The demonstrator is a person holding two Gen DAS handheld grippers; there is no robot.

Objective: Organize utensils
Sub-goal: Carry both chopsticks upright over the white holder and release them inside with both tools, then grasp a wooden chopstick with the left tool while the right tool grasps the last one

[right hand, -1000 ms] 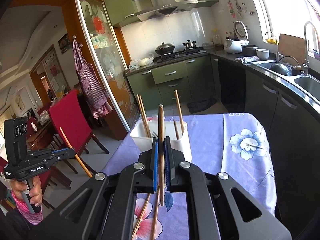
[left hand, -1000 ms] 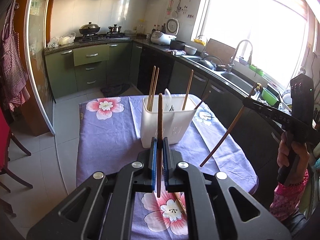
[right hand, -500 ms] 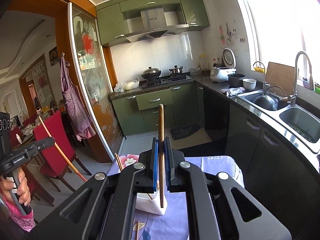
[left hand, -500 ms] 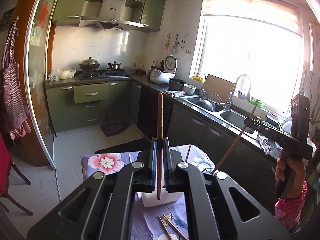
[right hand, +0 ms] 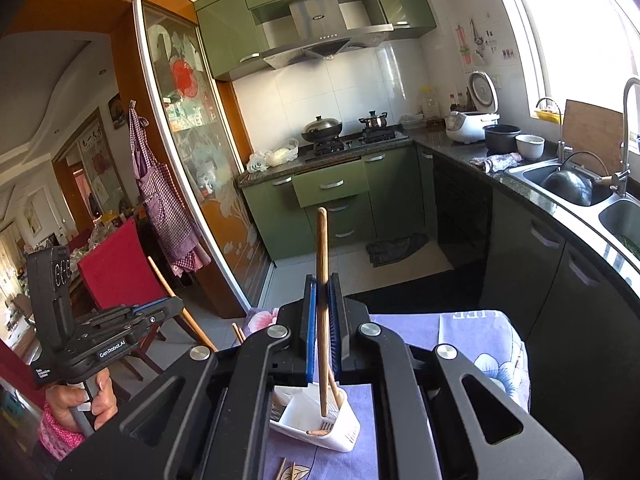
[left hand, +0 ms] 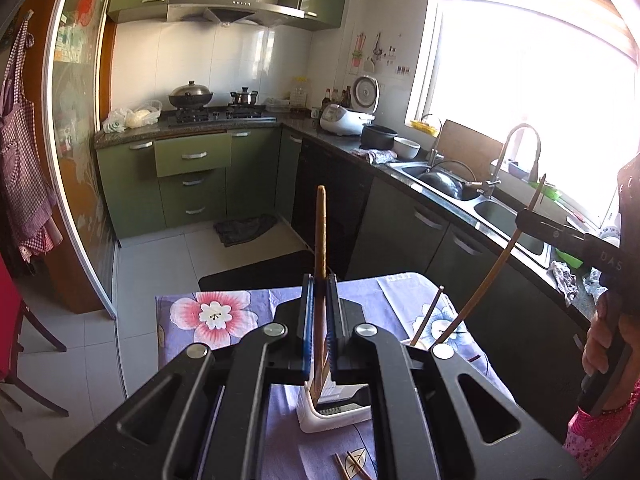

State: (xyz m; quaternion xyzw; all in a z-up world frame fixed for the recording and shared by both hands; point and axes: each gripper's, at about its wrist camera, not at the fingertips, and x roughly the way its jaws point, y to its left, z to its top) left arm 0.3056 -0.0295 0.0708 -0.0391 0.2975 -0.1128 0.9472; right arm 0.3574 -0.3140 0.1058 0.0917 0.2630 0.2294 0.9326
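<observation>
Chopsticks are the business here: each gripper has its jaws clamped tight on one wooden stick. The left gripper (left hand: 320, 320) pinches the left chopstick (left hand: 320, 240) between its blue pads, the stick standing almost upright with its lower tip down at the rim of the white utensil holder (left hand: 332, 416). The right gripper (right hand: 322, 324) grips the right chopstick (right hand: 321, 280) in the same way, nearly vertical, and its lower end reaches into the holder (right hand: 316, 416), where another stick leans beside it.

From the left wrist view the right gripper (left hand: 528, 218) shows at the right edge, held by a hand (left hand: 604, 340) in a pink sleeve, with its long chopstick (left hand: 492, 276) slanting down toward the holder. From the right wrist view the left gripper (right hand: 176, 304) shows at the left edge, held by the other hand (right hand: 86, 404).

The holder stands on the table (left hand: 224, 340), which is covered by a purple cloth with flowers, set back from the near edge. A few loose chopsticks (left hand: 352, 466) lie on the cloth at the near edge, in front of the holder.
</observation>
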